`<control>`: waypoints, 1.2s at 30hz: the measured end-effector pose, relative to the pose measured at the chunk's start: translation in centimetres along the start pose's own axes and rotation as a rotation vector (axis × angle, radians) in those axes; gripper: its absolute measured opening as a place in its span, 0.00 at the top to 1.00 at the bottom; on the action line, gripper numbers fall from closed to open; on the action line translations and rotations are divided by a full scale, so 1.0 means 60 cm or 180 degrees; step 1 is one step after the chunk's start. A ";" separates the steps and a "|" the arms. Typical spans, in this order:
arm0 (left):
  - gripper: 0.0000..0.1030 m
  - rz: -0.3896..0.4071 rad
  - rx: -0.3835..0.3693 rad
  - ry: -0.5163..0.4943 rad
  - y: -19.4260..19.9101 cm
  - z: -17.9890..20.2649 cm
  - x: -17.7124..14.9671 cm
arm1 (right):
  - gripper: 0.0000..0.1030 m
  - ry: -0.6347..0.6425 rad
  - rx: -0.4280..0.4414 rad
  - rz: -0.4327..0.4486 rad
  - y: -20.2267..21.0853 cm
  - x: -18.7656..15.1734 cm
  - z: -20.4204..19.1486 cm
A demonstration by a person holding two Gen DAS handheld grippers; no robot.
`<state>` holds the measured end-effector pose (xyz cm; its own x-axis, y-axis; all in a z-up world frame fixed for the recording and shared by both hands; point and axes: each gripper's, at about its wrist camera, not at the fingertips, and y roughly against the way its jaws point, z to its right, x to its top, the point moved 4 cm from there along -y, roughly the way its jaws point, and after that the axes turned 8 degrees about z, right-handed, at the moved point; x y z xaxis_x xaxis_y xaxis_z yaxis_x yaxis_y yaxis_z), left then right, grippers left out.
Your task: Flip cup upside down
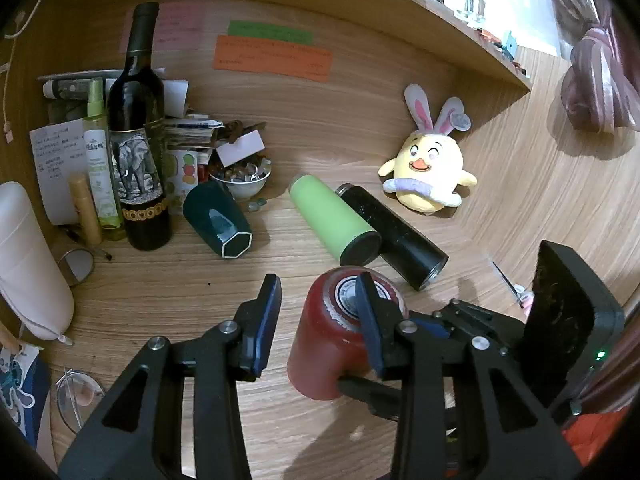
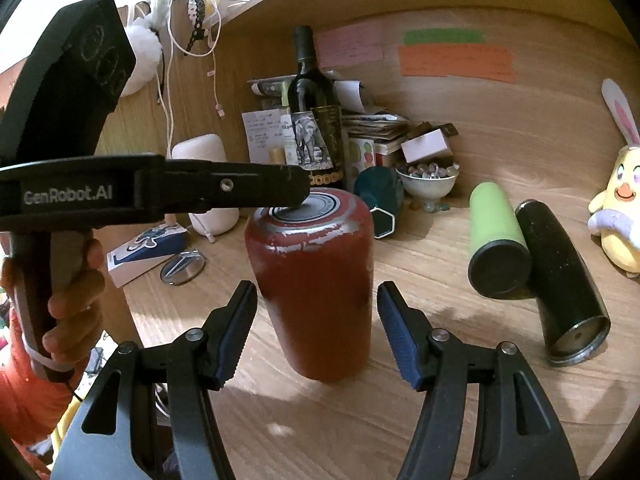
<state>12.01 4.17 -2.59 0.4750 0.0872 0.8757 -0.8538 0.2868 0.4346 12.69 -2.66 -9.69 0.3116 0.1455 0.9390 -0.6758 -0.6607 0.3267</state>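
A worn red cup (image 2: 316, 280) stands upside down on the wooden desk, its round base with a ringed label facing up. My right gripper (image 2: 318, 332) is open, one finger on each side of the cup, neither touching it. In the left wrist view the red cup (image 1: 332, 344) sits under my right finger. My left gripper (image 1: 316, 320) is open above it. In the right wrist view the left gripper's fingertip (image 2: 296, 192) rests at the cup's upturned base. The right gripper's body (image 1: 568, 320) shows at the right of the left wrist view.
A green bottle (image 2: 496, 240) and a black bottle (image 2: 560, 280) lie on their sides to the right. A dark teal cup (image 2: 380, 200) lies behind the red one. A wine bottle (image 2: 316, 120), a bowl of stones (image 2: 428, 180), papers and a plush chick (image 2: 620, 216) stand at the back.
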 end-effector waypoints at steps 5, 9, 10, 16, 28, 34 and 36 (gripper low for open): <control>0.63 0.0086 0.0049 -0.0039 0.016 0.003 0.006 | 0.37 -0.0009 -0.0022 0.0020 0.028 0.005 0.005; 0.51 0.0311 0.0206 -0.0155 0.055 0.021 0.010 | 0.28 0.0018 -0.0140 0.0182 0.070 0.016 0.009; 0.44 0.0373 0.0266 -0.0193 0.065 0.025 0.010 | 0.27 0.0022 -0.0167 0.0227 0.084 0.020 0.011; 0.21 0.0657 0.0423 -0.0369 0.121 0.064 -0.008 | 0.20 0.0003 -0.0314 0.0479 0.151 0.038 0.016; 0.00 0.1032 0.0693 -0.0333 0.190 0.115 -0.045 | 0.00 -0.0014 -0.0541 0.0773 0.247 0.042 0.004; 0.00 0.1092 0.0782 -0.0315 0.207 0.131 -0.066 | 0.00 0.0031 -0.0596 0.0844 0.275 0.037 -0.005; 0.00 0.1090 0.0794 -0.0328 0.208 0.135 -0.070 | 0.00 0.0045 -0.0607 0.0861 0.281 0.038 -0.007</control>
<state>-2.36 -0.33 0.86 0.1425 0.0378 0.9891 -0.9897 0.0175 0.1419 1.75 -13.18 -2.03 0.0954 -0.0054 0.9954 -0.8462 -0.5271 0.0782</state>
